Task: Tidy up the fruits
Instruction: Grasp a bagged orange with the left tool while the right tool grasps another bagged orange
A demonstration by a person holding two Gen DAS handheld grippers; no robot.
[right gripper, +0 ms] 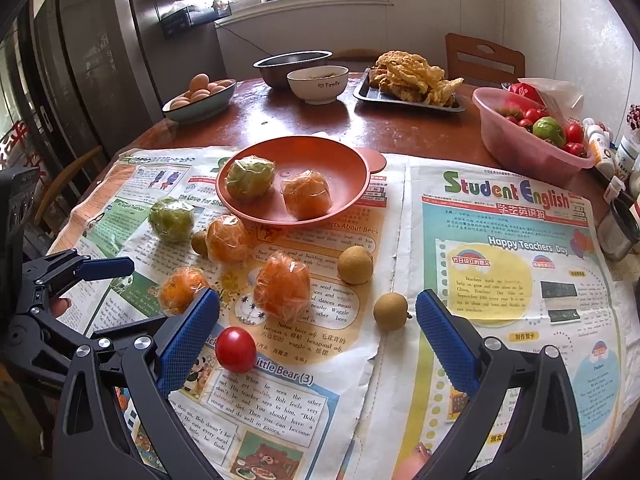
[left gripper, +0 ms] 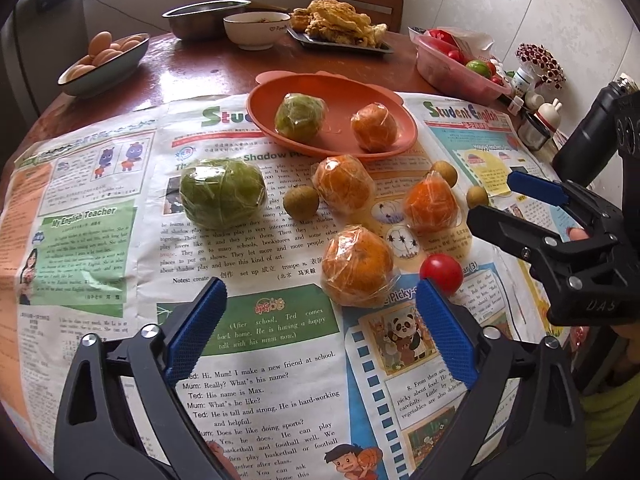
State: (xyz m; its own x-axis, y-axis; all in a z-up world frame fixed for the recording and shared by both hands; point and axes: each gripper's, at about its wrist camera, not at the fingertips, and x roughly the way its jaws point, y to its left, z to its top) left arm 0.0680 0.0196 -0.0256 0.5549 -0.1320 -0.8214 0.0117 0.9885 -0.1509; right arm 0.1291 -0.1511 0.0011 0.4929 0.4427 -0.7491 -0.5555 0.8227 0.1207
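Observation:
An orange-red plate (left gripper: 340, 92) holds a wrapped green fruit (left gripper: 298, 116) and a wrapped orange (left gripper: 374, 126). Loose on the newspaper lie another green fruit (left gripper: 222, 192), three wrapped oranges, three small brown longans and a red cherry tomato (left gripper: 441, 273). My left gripper (left gripper: 322, 286) is open, with nothing between its pads. The nearest orange (left gripper: 356, 266) lies just ahead of its tips. My right gripper (right gripper: 317, 296) is open low over the paper. The tomato (right gripper: 236, 349) sits by its left finger and a longan (right gripper: 391, 311) by its right one. The right gripper (left gripper: 496, 198) also shows at the right edge of the left wrist view.
At the back of the round wooden table stand a bowl of eggs (right gripper: 200, 100), a steel bowl (right gripper: 292, 64), a white bowl (right gripper: 318, 84) and a tray of fried food (right gripper: 412, 80). A pink basin of tomatoes (right gripper: 520, 144) and small bottles (right gripper: 600, 152) line the right side.

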